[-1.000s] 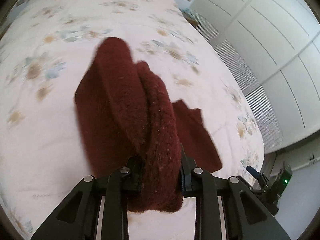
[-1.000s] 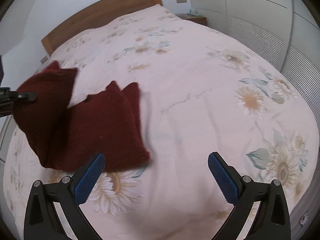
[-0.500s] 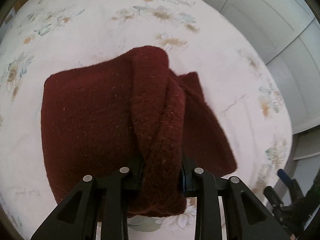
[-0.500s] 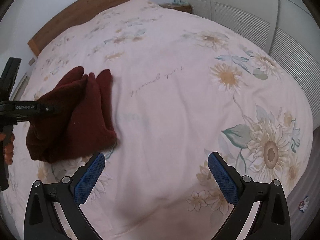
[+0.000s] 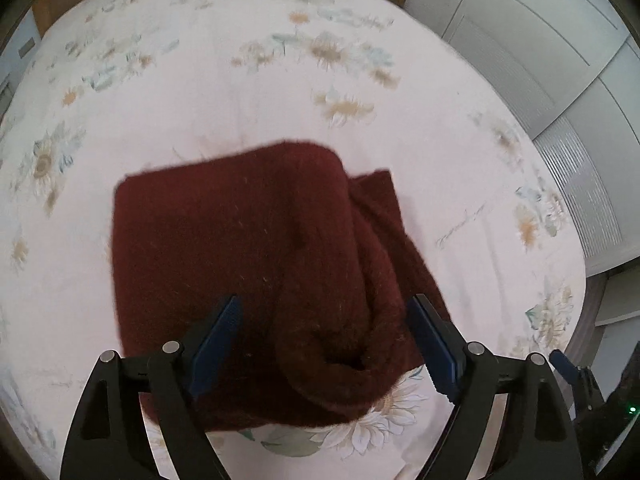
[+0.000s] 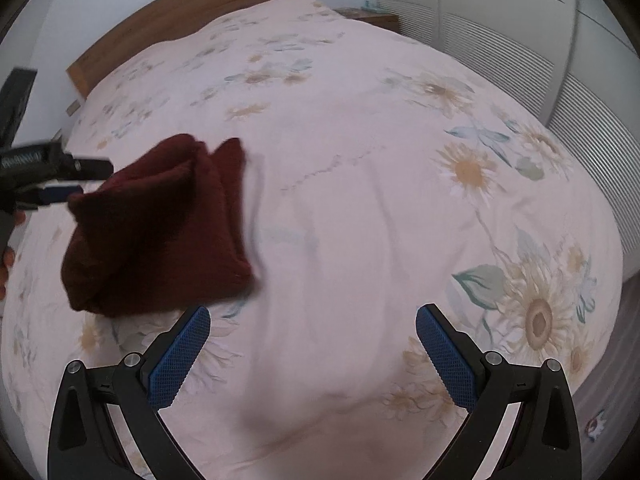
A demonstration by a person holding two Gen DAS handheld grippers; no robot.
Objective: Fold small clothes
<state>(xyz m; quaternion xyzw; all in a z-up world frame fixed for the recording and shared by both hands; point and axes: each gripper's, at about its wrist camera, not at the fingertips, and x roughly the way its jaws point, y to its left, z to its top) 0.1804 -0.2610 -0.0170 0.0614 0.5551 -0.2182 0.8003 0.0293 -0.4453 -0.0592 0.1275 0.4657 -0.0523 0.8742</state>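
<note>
A dark red knitted garment (image 5: 256, 264) lies folded on the flowered bedspread (image 5: 248, 96). Its thick rolled edge bulges at the near right, with a flap sticking out to the right. My left gripper (image 5: 324, 320) hovers over the garment's near edge. Its jaws are opening wide, the cloth lies between them, and the blue pads (image 5: 218, 334) stand clear of it. In the right wrist view the same garment (image 6: 160, 224) rests at the left, with the left gripper (image 6: 68, 180) beside its upper left corner. My right gripper (image 6: 312, 336) is open over bare bedspread (image 6: 360, 200), to the right of the garment.
A wooden headboard (image 6: 180, 36) runs along the far end of the bed. White wardrobe doors (image 5: 560, 60) with slatted panels stand along the right side. A bedside table (image 6: 372, 20) stands at the far right corner. The bed's edge drops off at the right.
The left gripper carried the garment's edge down over the rest of it, then opened and let go. The cloth now lies folded on the bed. The right gripper stayed open, barely moving.
</note>
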